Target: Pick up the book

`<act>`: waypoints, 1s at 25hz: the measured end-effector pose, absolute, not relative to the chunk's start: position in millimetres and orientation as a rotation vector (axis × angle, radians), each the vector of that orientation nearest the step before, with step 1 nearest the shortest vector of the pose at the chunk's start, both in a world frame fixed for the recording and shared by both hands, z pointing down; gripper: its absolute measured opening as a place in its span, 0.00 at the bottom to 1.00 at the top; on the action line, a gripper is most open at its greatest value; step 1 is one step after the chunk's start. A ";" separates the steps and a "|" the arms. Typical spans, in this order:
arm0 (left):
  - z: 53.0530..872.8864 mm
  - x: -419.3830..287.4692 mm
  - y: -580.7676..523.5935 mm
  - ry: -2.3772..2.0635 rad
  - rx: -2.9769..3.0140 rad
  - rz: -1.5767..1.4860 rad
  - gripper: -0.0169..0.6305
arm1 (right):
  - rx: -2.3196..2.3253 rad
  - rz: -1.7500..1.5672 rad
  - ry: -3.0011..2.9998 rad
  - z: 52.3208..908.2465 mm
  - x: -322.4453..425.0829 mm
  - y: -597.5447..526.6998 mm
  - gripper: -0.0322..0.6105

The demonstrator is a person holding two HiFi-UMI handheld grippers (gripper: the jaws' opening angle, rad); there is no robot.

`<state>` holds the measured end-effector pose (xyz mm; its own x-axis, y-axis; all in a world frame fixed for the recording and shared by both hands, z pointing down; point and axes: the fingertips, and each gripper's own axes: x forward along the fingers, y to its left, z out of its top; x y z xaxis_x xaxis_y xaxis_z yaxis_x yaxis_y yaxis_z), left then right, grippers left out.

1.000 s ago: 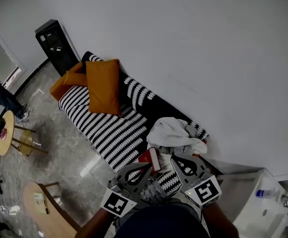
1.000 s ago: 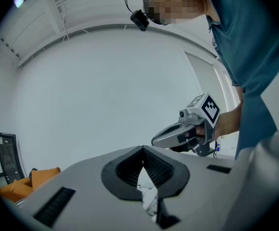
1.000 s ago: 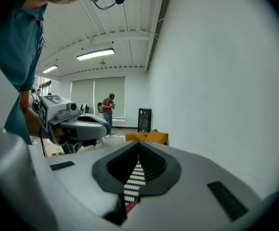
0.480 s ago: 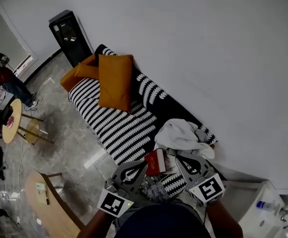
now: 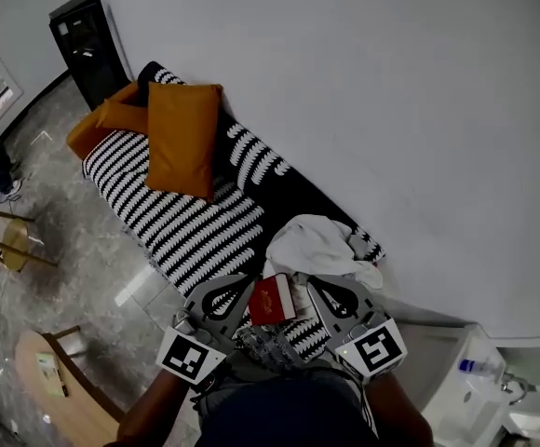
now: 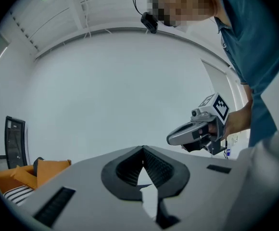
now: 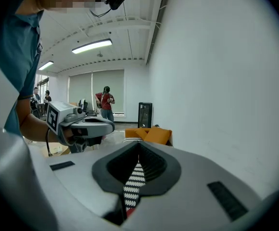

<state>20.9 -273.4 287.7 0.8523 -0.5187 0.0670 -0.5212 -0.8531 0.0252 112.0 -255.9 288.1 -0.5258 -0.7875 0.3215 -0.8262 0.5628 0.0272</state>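
A red book [image 5: 272, 299] with a white page edge lies on the near end of the black-and-white striped sofa [image 5: 191, 226], just below a crumpled white cloth [image 5: 312, 245]. My left gripper [image 5: 249, 284] is at the book's left side and my right gripper [image 5: 310, 284] at its right, tips close to it; contact cannot be judged. Both grippers are shut with nothing between the jaws. The left gripper view shows its closed tips [image 6: 143, 149] and the right gripper [image 6: 199, 129] in a hand. Under the closed tips [image 7: 139, 147] in the right gripper view, a sliver of red book [image 7: 126, 210] shows.
Orange cushions [image 5: 179, 138] lie on the sofa's far end beside a black cabinet [image 5: 84, 40]. A wooden table [image 5: 51, 380] stands at lower left, and a white basin with a bottle [image 5: 479, 366] at lower right. People [image 7: 106, 100] stand far off in the room.
The head view has swung, so the sofa sits differently in frame. Both grippers have moved across with it and flank the book more tightly. Their jaws stay shut.
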 end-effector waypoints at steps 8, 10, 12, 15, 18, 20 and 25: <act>327.5 13.2 -285.1 -0.936 2.876 0.192 0.03 | 1.202 0.320 -2.537 348.6 104.0 -269.8 0.07; 330.7 14.2 -283.7 -0.971 2.848 0.184 0.03 | 1.175 0.357 -2.538 364.3 106.0 -274.2 0.07; 336.1 11.8 -280.2 -0.995 2.817 0.200 0.03 | 1.147 0.387 -2.535 377.9 104.5 -277.9 0.07; 348.1 6.6 -282.3 -1.029 2.776 0.216 0.03 | 1.096 0.406 -2.527 397.4 99.6 -287.7 0.07; 359.4 4.5 -286.5 -1.050 2.749 0.214 0.03 | 1.054 0.438 -2.509 419.9 96.7 -294.7 0.07; 367.1 2.8 -289.5 -1.057 2.730 0.218 0.03 | 1.030 0.468 -2.491 436.6 95.2 -298.2 0.07; 384.7 -0.7 -303.2 -1.067 2.693 0.230 0.03 | 0.974 0.538 -2.449 476.2 89.4 -310.8 0.07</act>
<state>-0.7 -303.2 384.7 0.7218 -0.6526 0.2304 -0.6896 -0.7065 0.1592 89.4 -310.8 476.2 -0.6508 -0.5390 0.5347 -0.7136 0.6748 -0.1882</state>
